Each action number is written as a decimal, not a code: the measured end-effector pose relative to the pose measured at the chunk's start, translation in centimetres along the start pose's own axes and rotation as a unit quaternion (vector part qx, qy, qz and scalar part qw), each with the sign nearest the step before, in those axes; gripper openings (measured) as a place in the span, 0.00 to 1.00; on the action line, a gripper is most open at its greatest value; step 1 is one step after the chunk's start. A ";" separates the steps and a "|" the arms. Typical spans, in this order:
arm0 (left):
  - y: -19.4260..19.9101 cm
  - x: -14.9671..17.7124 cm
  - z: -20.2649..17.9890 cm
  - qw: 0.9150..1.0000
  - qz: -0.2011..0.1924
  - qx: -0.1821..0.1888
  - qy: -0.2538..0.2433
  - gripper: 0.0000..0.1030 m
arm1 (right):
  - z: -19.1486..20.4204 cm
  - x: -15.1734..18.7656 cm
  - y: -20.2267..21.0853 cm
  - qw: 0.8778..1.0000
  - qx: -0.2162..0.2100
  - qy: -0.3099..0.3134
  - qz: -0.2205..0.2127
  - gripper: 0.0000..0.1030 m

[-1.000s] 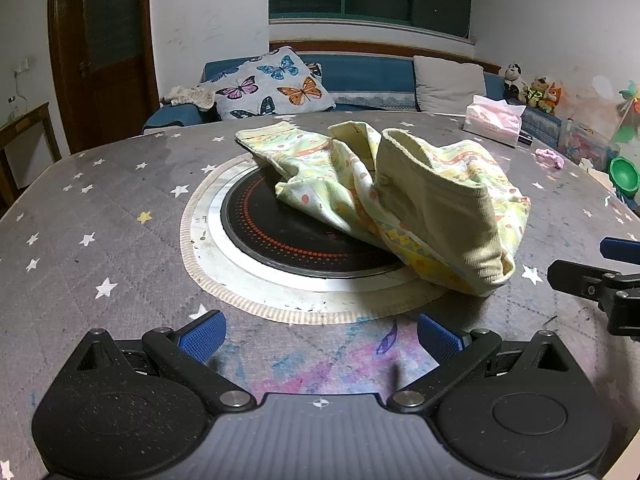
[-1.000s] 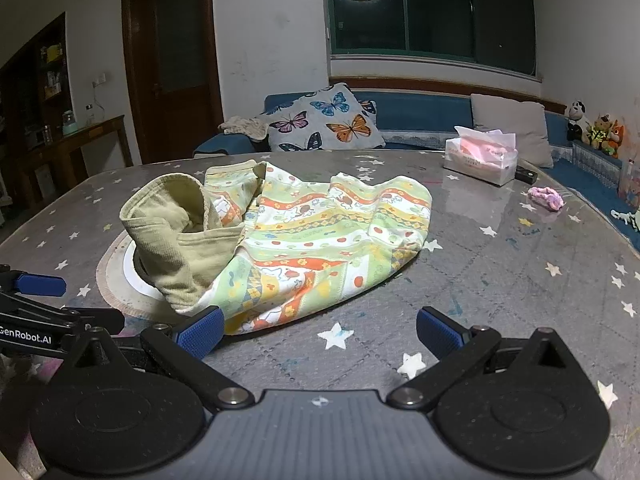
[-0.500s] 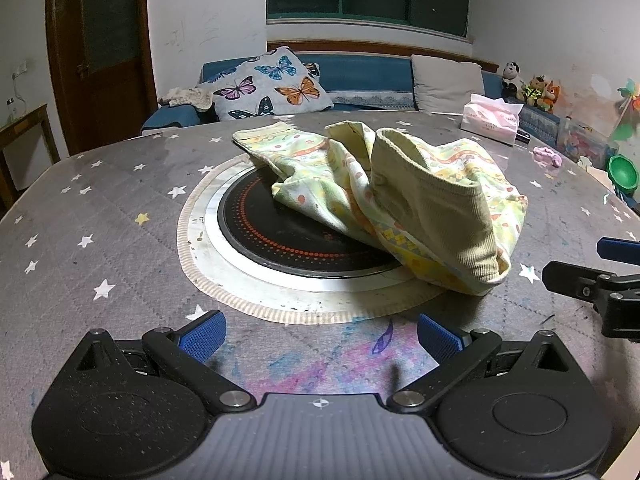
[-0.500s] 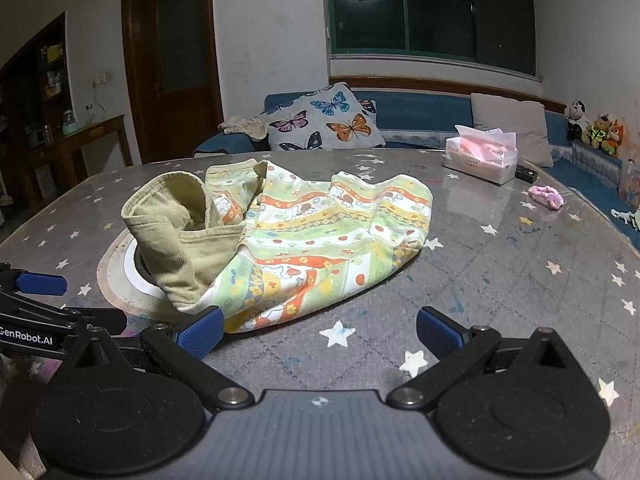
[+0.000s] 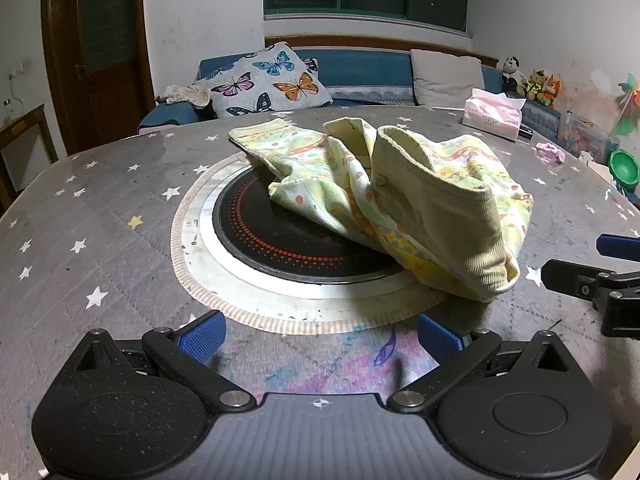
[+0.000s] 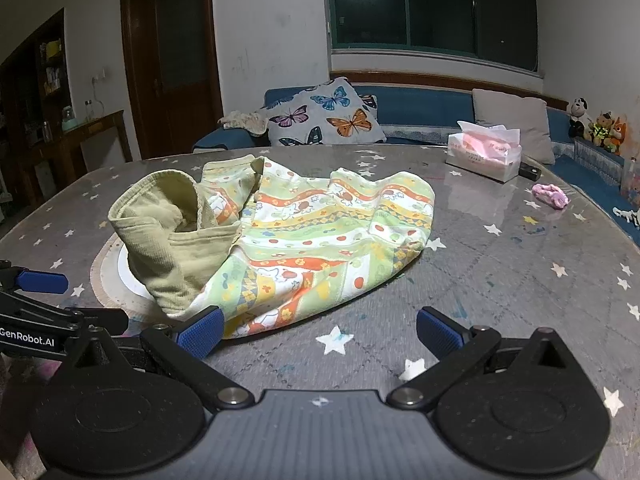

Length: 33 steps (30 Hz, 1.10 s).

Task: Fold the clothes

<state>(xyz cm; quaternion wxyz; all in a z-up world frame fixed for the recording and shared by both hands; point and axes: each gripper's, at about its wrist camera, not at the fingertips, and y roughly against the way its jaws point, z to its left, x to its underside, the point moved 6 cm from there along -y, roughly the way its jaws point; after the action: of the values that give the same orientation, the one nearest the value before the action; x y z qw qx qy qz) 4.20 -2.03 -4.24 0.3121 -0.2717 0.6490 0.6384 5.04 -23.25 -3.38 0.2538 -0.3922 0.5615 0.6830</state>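
A crumpled pair of child's trousers [image 5: 400, 192], light green and yellow print with a plain olive ribbed waistband, lies on the star-patterned table, partly over a round black hotplate [image 5: 288, 236]. It also shows in the right wrist view [image 6: 304, 236], with the waistband [image 6: 168, 232] at its left end. My left gripper [image 5: 320, 334] is open and empty, low over the table in front of the hotplate. My right gripper [image 6: 318, 330] is open and empty; its left fingertip [image 6: 200, 330] is right at the trousers' near hem.
A pink tissue box [image 6: 484, 156] and a small pink cloth [image 6: 550, 196] lie at the table's far right. A green bowl [image 5: 624, 168] sits at the right edge. Behind the table is a blue sofa with a butterfly cushion [image 5: 268, 80].
Both grippers have edged slightly forward toward the trousers. The trousers have not moved.
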 end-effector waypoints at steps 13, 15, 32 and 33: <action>-1.1 -1.0 0.3 1.000 0.004 -0.003 -0.003 1.00 | -0.2 -1.0 -1.2 1.000 0.003 0.004 0.006 1.00; -1.3 -1.2 0.4 1.000 0.005 -0.003 -0.003 1.00 | -0.2 -1.2 -1.3 1.000 0.003 0.007 0.005 1.00; -2.5 -7.6 3.8 0.999 -0.032 -0.036 -0.005 1.00 | 1.3 -5.2 -5.3 0.999 -0.003 0.045 0.006 1.00; -2.7 -8.1 4.0 0.999 -0.035 -0.038 -0.005 1.00 | 1.6 -5.3 -5.7 0.999 -0.006 0.049 0.010 1.00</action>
<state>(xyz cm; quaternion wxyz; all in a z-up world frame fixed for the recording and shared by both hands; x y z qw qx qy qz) 11.79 1.49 0.15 0.3267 -0.3026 0.6132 0.6524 12.17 -19.85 -2.16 0.2169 -0.4210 0.5731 0.6688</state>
